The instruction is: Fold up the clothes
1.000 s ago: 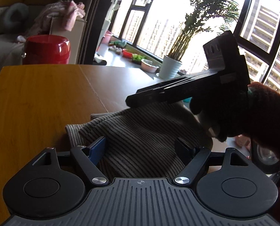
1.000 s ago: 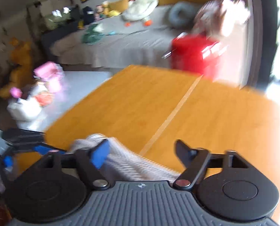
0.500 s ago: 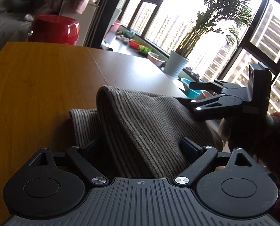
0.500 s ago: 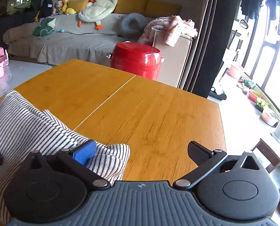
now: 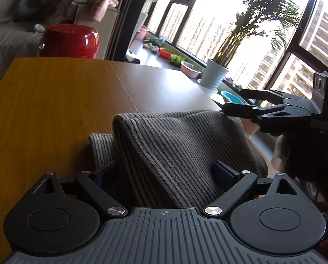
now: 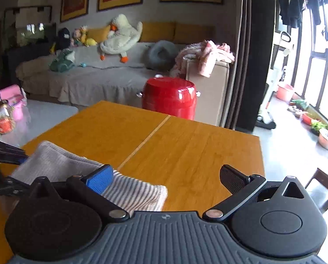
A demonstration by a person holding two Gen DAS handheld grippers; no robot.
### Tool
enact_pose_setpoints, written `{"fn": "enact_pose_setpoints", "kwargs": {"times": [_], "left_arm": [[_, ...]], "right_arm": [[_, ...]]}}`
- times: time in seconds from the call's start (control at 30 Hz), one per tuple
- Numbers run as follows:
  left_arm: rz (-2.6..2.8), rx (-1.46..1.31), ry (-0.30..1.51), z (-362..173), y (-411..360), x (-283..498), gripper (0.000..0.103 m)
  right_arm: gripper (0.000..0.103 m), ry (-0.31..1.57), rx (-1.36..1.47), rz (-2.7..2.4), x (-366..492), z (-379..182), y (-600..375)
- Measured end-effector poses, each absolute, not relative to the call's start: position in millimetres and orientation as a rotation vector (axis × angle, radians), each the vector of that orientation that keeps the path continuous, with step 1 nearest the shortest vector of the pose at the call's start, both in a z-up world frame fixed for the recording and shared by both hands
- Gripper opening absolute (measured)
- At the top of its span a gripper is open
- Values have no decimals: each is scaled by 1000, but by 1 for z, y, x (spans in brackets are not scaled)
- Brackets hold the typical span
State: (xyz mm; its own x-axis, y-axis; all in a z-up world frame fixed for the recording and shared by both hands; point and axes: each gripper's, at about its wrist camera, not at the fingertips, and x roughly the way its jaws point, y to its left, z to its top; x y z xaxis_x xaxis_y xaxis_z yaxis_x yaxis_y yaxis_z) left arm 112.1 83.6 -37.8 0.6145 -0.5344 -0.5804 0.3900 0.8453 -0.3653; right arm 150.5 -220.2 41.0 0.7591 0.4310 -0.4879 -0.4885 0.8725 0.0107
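The striped knit garment (image 5: 177,145) lies on the wooden table (image 5: 53,110) at its near edge, bunched into a raised fold that stands up between the two tools. In the left wrist view the cloth fills the 12 o'clock sector directly ahead of the left gripper (image 5: 164,171). Its jaws stand wide apart with the fabric lying between the blue pads; the pads do not press the cloth together.

The right gripper (image 6: 168,176) has its jaws spread wide as well. A flat striped corner of the garment (image 6: 137,193) passes under its blue finger pad (image 6: 100,178) at 10 o'clock; the opposite black finger is over bare table. Whether the blue pad touches the cloth cannot be told. In the left wrist view the right gripper (image 5: 241,107) appears at 2 o'clock, its tips at the upper right edge of the fold.

Surroundings, right wrist view:
- A red drum-shaped stool (image 6: 169,96) stands beyond the far table edge at 12 o'clock.
- A grey-covered sofa (image 6: 86,81) runs behind it, carrying a white plush goose (image 6: 122,37) at 11 o'clock.
- Pink clothing (image 6: 208,55) is heaped on the sofa arm at 1 o'clock.

Left wrist view: a potted palm (image 5: 216,77) stands in front of the window (image 5: 208,33) at 1 o'clock.
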Motion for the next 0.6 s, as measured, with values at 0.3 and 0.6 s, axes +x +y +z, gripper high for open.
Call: {"fn": "enact_pose_setpoints", "kwargs": {"times": [0.3, 0.6], "left_arm": [[-531, -216, 741, -37, 83, 112, 97], [-514, -183, 677, -20, 87, 104, 90]], "right_arm": [[103, 609, -227, 414, 149, -2, -212], [103, 642, -183, 395, 151, -6, -211]]}}
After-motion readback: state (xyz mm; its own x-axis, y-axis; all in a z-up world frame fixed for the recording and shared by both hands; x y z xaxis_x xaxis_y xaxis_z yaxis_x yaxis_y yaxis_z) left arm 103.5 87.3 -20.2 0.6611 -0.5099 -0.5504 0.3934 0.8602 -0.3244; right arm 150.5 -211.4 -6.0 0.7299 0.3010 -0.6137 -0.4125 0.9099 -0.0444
